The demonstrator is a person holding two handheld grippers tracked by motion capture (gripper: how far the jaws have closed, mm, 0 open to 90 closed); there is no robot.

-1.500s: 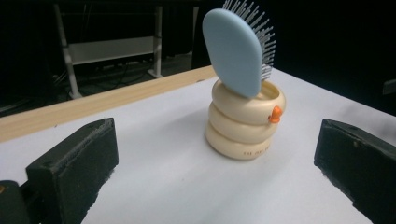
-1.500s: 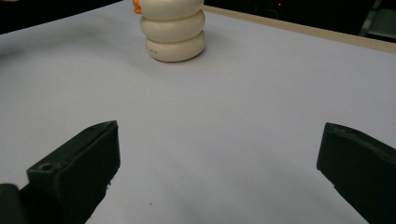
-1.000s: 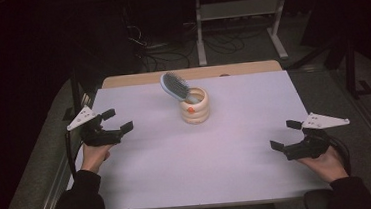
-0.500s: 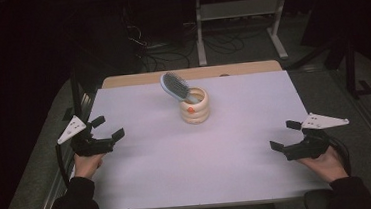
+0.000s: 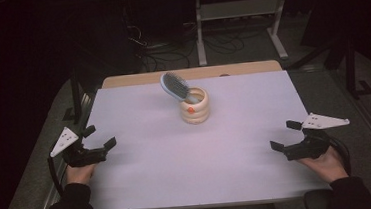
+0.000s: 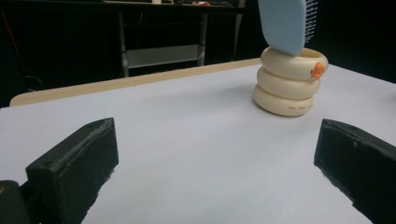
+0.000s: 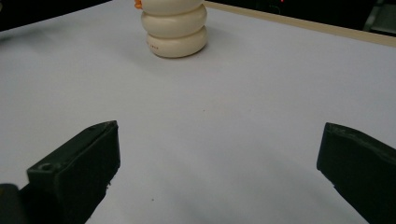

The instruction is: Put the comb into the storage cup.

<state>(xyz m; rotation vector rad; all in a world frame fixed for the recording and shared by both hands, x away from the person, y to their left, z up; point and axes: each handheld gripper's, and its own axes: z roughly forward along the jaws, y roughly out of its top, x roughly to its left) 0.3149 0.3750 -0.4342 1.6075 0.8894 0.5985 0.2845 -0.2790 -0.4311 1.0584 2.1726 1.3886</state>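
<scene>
Standing at the near edge of the table, I see the person's 2 hands low at either side, each gripping a black two-jaw hand-held gripper. The left gripper (image 5: 99,137) sits at the left border of the white rectangular tabletop sheet (image 5: 178,165), its jaws spread wide with nothing between them, and the grey three-cornered plate on top tilts outward. The right gripper (image 5: 285,135) rests near the right border, well apart from the left one, jaws likewise wide open and empty; the hand (image 5: 322,163) behind it lies on the sheet.

In the left gripper view the jaws frame bare white surface, and ahead and to the right of them stands the cream ribbed holder made of 3 stacked rings (image 6: 289,81), with a small orange mark on its top ring. In the right gripper view the same holder (image 7: 175,25) stands ahead and to the left of the jaws, well clear of them.

Leaning out of the holder is a pale blue hairbrush with grey bristles (image 5: 175,85), handle down inside, head tilted up and away toward the far left. In the left gripper view its smooth blue back (image 6: 284,23) faces the camera, bristles at the right edge.

Beyond the sheet runs a tan wooden table edge (image 5: 136,79), then a dark floor with cables and a grey metal stand (image 5: 236,10).
</scene>
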